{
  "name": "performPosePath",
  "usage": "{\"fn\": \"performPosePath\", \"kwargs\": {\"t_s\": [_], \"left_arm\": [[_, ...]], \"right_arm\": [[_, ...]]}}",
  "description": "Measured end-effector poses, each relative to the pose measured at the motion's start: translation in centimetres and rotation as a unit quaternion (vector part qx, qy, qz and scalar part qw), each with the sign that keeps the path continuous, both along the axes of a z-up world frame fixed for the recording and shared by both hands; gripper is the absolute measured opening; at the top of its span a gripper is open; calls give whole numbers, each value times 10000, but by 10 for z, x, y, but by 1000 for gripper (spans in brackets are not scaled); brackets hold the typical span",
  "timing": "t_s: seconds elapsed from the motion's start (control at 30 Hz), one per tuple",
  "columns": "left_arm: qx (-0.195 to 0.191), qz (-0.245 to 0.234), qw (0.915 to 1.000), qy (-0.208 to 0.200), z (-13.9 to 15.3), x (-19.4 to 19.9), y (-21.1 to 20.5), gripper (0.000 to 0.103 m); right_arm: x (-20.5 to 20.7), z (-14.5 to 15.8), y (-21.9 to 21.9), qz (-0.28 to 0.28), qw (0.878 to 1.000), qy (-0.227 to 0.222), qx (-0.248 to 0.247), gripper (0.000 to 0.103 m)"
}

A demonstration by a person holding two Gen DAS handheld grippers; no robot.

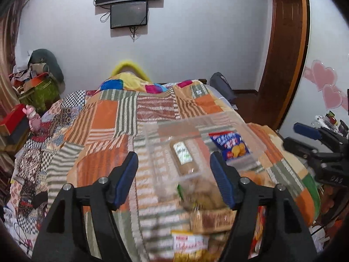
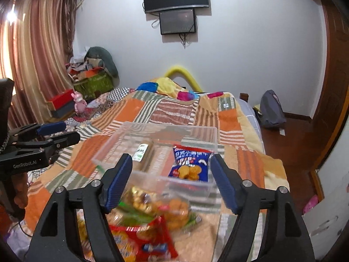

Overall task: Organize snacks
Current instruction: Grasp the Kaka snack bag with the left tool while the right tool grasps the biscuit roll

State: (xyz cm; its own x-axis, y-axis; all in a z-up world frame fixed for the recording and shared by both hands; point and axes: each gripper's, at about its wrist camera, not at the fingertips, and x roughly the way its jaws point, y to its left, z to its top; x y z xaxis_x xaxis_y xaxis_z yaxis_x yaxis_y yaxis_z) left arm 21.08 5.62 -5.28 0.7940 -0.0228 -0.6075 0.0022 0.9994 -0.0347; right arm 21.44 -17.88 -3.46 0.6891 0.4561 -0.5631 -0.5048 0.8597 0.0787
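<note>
A clear plastic bin (image 1: 246, 128) (image 2: 214, 137) sits on the patchwork bed cover. Inside it lie a blue cookie packet (image 1: 231, 145) (image 2: 190, 163) and a brown bar with a white label (image 1: 185, 157) (image 2: 145, 152). Loose snack packets lie in front of the bin: a green-edged bag of round snacks (image 2: 165, 209), a red packet (image 2: 152, 238), a brown packet (image 1: 212, 218) and a yellow-white packet (image 1: 189, 244). My left gripper (image 1: 174, 176) is open and empty above the bin's near edge. My right gripper (image 2: 172, 179) is open and empty over the loose snacks.
The patchwork cover (image 2: 170, 109) spans the bed. Boxes, a pink toy (image 2: 79, 103) and a cluttered pile stand at the left by the curtains. A grey backpack (image 2: 271, 109) sits on the wood floor at the right. Two screens hang on the far wall.
</note>
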Motion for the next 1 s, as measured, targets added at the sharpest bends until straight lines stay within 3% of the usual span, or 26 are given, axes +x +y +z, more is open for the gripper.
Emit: {"fn": "performPosePath", "kwargs": {"t_s": [0.07,0.23,0.53,0.77,1.0], "left_arm": [[22,34,10000,82,-6,-14,2,72],[21,59,9989,473,-33,-44,7,74],[15,-10,9944,1055,-86,-87,0,80],[90,-136,9917,1272,-113,-94,-19,80],[-13,-155,9903,1380,-124,-90,-23,80]], "right_arm": [[-11,-2,-6,-8,10000,12,46,81],[-37,-14,-19,-117,9999,109,66,85],[-67,-60,-26,-130,9962,857,56,90],[-81,-91,-14,-51,9913,1318,26,90],[-85,-99,1,72,9922,1194,-352,90]]}}
